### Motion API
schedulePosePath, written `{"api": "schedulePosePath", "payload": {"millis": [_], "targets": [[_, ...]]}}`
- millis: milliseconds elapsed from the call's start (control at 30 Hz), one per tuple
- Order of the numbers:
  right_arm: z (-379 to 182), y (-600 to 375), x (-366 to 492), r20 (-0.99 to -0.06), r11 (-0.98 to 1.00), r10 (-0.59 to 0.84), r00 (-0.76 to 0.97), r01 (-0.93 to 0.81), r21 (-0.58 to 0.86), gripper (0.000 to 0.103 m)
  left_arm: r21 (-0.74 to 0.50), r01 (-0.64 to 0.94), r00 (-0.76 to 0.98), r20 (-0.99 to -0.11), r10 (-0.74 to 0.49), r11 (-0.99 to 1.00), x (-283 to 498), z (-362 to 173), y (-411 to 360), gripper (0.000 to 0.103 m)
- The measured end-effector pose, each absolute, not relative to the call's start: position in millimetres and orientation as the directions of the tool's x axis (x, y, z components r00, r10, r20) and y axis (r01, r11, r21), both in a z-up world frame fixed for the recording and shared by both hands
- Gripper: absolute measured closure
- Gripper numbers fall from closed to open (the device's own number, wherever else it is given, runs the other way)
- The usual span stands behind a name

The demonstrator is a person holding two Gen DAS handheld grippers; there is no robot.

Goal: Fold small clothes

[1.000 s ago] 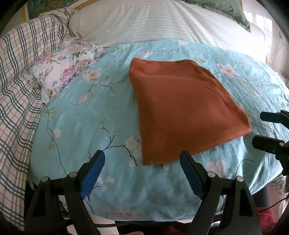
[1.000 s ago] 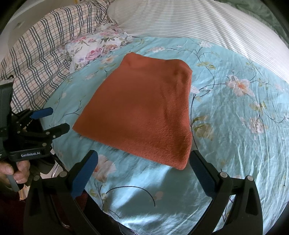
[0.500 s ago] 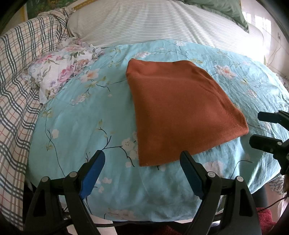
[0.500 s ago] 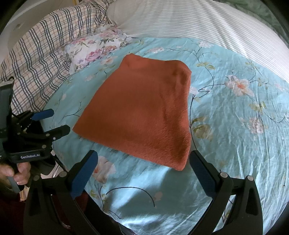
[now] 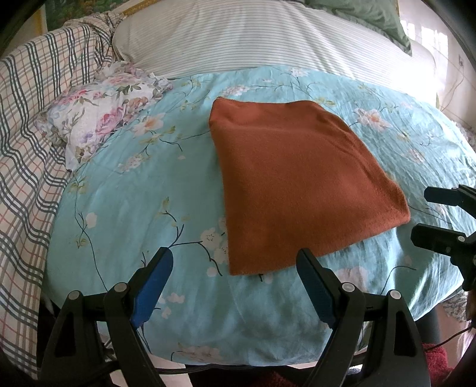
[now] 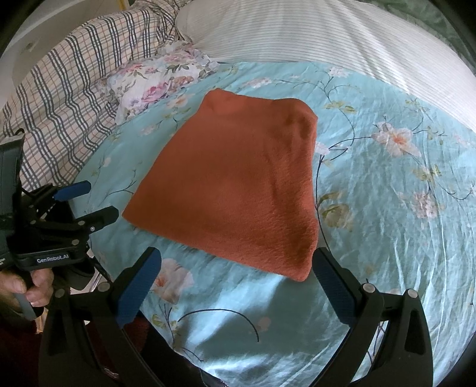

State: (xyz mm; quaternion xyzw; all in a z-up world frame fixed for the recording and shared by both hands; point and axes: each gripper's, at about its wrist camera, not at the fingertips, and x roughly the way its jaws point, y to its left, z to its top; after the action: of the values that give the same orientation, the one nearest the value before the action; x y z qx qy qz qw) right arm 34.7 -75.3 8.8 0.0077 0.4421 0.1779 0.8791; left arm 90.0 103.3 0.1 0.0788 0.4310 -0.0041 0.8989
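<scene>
A rust-orange cloth (image 5: 297,178) lies folded flat in a rough square on the light blue floral bedspread (image 5: 134,193); it also shows in the right wrist view (image 6: 238,184). My left gripper (image 5: 235,262) is open and empty, just short of the cloth's near left corner. My right gripper (image 6: 235,265) is open and empty, just short of the cloth's near right corner. Each gripper shows in the other's view: the right one (image 5: 428,214) at the right edge, the left one (image 6: 92,201) at the left edge, held by a hand.
A floral pillow (image 5: 101,104) and a plaid blanket (image 5: 29,134) lie at the left. A white striped cover (image 5: 253,35) spans the back, with a green pillow (image 5: 363,15) behind. The bedspread (image 6: 401,208) drops off at its near edge.
Both grippers have drawn back slightly from the cloth, which now sits a little farther up in both views. The cloth itself has not moved.
</scene>
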Motion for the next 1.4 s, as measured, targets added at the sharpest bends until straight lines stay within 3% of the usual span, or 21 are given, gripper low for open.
{"api": "schedulePosePath", "payload": {"millis": [1400], "targets": [[18, -85, 68, -0.769, 0.927, 0.33, 0.548, -0.341, 0.155, 0.001, 0.102, 0.077, 0.619, -0.785, 0.032, 0.992, 116, 2, 109, 0.018]]}}
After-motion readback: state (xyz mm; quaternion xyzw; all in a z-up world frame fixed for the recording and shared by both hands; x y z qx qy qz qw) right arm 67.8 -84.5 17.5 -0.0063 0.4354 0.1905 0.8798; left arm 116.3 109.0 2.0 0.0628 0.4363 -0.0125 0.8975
